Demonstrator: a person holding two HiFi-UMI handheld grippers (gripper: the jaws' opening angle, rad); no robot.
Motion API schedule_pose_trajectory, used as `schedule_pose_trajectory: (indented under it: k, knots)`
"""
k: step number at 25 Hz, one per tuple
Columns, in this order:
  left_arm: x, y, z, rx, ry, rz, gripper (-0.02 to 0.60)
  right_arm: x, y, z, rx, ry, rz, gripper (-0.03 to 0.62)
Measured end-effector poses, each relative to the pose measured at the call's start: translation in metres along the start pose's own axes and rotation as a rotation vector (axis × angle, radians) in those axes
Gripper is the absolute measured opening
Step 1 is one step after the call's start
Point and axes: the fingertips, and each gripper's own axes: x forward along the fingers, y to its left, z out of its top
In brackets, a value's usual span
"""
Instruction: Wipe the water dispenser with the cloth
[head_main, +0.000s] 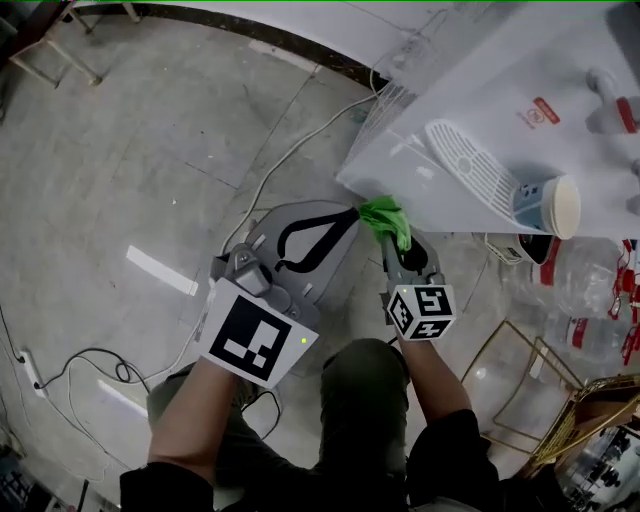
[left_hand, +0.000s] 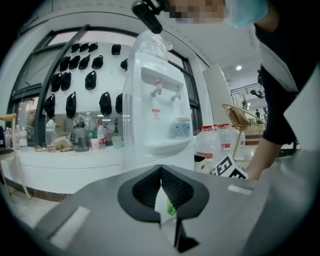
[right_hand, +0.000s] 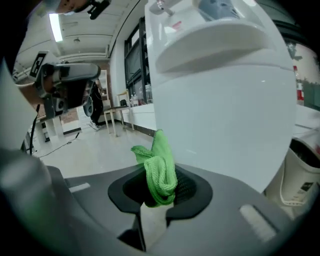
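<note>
cloth clamped at the dispenser's bottom corner

the right gripper (head_main: 391, 232) is clenched on the green cloth (head_main: 386, 216). the cloth bunches up out of its jaws right at the bottom front corner of the white water dispenser (head_main: 470, 90). no view settles whether the fabric actually touches the casing there. the left gripper (head_main: 350, 214) has its jaws pressed together with nothing between them. its tip is just beside the cloth, on the side away from the dispenser.

on that same side of the dispenser lies bare grey floor (head_main: 140, 150), crossed only by a white cable (head_main: 290, 150) that runs toward the dispenser's back edge. the opposite side is crowded: clear water bottles (head_main: 580, 300) and a gold wire rack (head_main: 515, 385) stand near the dispenser's base. higher up the dispenser's front, above the cloth, the drip tray (head_main: 468, 165) juts out with a blue and white paper cup (head_main: 548, 205) standing on it. between that ledge and the base, the right gripper view shows a broad smooth white panel.

the dispenser's top and far side run off the head view's edge, and its taps are cut by the frame. the person's knee (head_main: 365, 380) hides the floor below the two grippers. in the left gripper view only a sliver of green shows behind the closed jaws.
</note>
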Motion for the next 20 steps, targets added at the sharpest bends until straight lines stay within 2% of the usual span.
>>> schedule_pose_trajectory:
  k: [2, 6, 11, 15, 20]
  knots:
    - [-0.004, 0.008, -0.011, 0.001, 0.026, 0.005, 0.003, -0.005, 0.023, 0.015, -0.024, 0.009, 0.028, 0.092]
    - [-0.020, 0.020, -0.032, -0.061, 0.062, 0.017, 0.003, -0.017, 0.055, 0.038, -0.055, 0.019, 0.059, 0.092]
    - [-0.045, -0.002, -0.055, -0.051, 0.133, -0.027, 0.003, -0.044, 0.080, 0.059, -0.059, 0.063, 0.098, 0.092]
    - [-0.066, -0.031, -0.060, -0.040, 0.159, -0.053, 0.003, -0.074, 0.095, 0.070, -0.008, 0.114, 0.113, 0.092]
    - [-0.083, -0.055, -0.044, -0.101, 0.185, -0.003, 0.003, -0.113, 0.096, 0.092, 0.078, 0.179, 0.089, 0.092]
